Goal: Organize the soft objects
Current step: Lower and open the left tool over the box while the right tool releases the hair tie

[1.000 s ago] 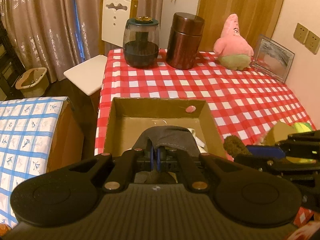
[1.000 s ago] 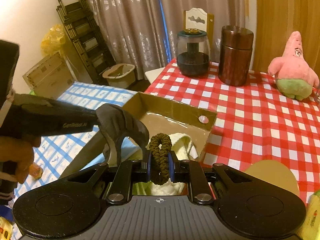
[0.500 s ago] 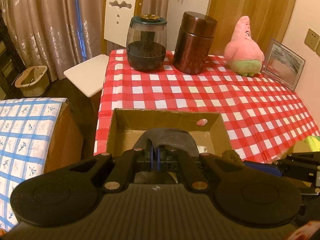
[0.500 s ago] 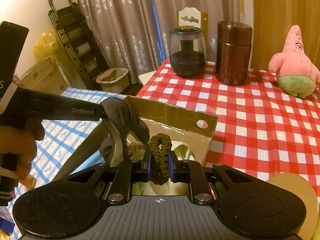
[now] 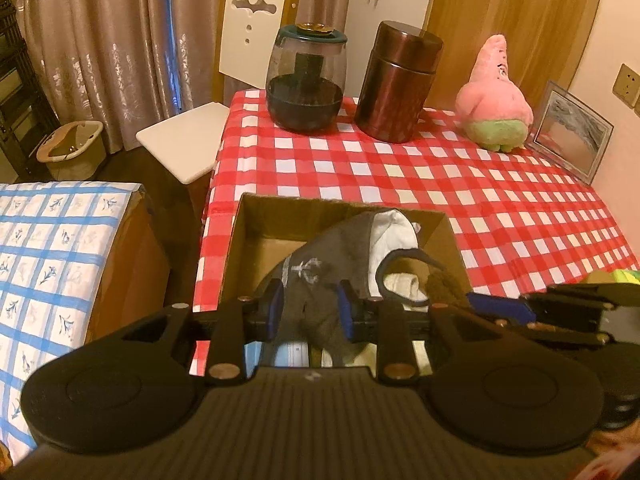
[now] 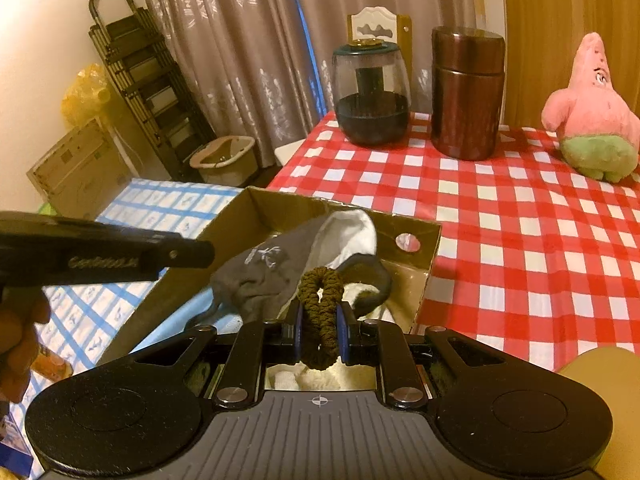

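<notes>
since half a second ago the left gripper (image 5: 308,312) has gone from pinched shut on the grey sock (image 5: 320,268) to fingers spread wide; the sock now lies slack between the blue pads, not squeezed, its body draped over the cardboard box (image 5: 256,220). sock is soft knit, dark grey with a pale stitched mark, white toe end (image 6: 352,232) and a dark curled cuff band. right wrist view shows the sock sagging across the box opening, and whether it touches the left fingers i cannot tell from there.

right gripper (image 6: 320,326) is clamped on a brown scrunchie (image 6: 320,300), a ruffled braided fabric loop squashed into a narrow oval between the blue pads, held over the near end of the box. cream fluffy cloth (image 6: 296,380) lies in the box under it.

box is open-topped brown corrugated card, rectangular, sitting at the near left edge of the table with the red and white checked cloth (image 5: 480,200). far end of table: round glass jar with dark contents (image 5: 306,80), brown metal cylinder canister (image 5: 396,80), pink plush starfish (image 5: 494,96), framed picture (image 5: 568,132) leaning at the wall. white chair (image 5: 240,40) stands behind the table, blue checked cloth (image 5: 48,248) lies to the left.
</notes>
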The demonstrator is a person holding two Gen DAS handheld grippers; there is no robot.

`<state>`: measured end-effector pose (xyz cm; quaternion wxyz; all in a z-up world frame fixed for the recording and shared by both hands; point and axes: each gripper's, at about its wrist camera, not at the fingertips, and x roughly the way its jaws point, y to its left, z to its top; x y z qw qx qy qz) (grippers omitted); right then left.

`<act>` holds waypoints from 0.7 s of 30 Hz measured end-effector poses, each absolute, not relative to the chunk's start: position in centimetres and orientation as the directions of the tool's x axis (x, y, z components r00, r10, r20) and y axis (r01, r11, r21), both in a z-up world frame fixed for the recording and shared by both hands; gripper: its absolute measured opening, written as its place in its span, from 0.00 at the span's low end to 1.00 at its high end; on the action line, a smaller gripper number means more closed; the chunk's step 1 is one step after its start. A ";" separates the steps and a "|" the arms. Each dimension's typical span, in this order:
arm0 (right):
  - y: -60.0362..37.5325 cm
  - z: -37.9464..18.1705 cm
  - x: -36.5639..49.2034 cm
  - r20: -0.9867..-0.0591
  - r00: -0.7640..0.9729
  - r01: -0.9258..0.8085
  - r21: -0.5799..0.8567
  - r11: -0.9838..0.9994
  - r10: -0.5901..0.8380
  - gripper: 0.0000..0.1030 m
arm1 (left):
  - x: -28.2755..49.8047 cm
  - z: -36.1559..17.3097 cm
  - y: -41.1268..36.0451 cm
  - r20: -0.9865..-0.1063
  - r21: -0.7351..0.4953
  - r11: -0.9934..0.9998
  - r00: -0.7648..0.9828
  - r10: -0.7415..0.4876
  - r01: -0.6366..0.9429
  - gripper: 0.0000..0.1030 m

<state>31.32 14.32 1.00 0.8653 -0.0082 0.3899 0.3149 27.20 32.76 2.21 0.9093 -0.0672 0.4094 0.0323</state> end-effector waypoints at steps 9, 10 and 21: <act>14.2 1.4 31.7 -0.665 0.495 -0.549 0.259 0.795 0.559 0.17 | 26.0 2.2 32.9 -0.760 -0.090 0.989 0.650 0.007 -0.116 0.27; 14.2 1.5 31.7 -0.659 0.496 -0.546 0.269 0.793 0.565 0.17 | 26.0 2.1 32.9 -0.761 -0.090 0.989 0.648 0.007 -0.116 0.27; 13.7 2.8 31.9 -0.618 0.503 -0.532 0.330 0.780 0.604 0.67 | 25.1 1.9 33.0 -0.769 -0.083 0.988 0.639 0.021 -0.132 0.32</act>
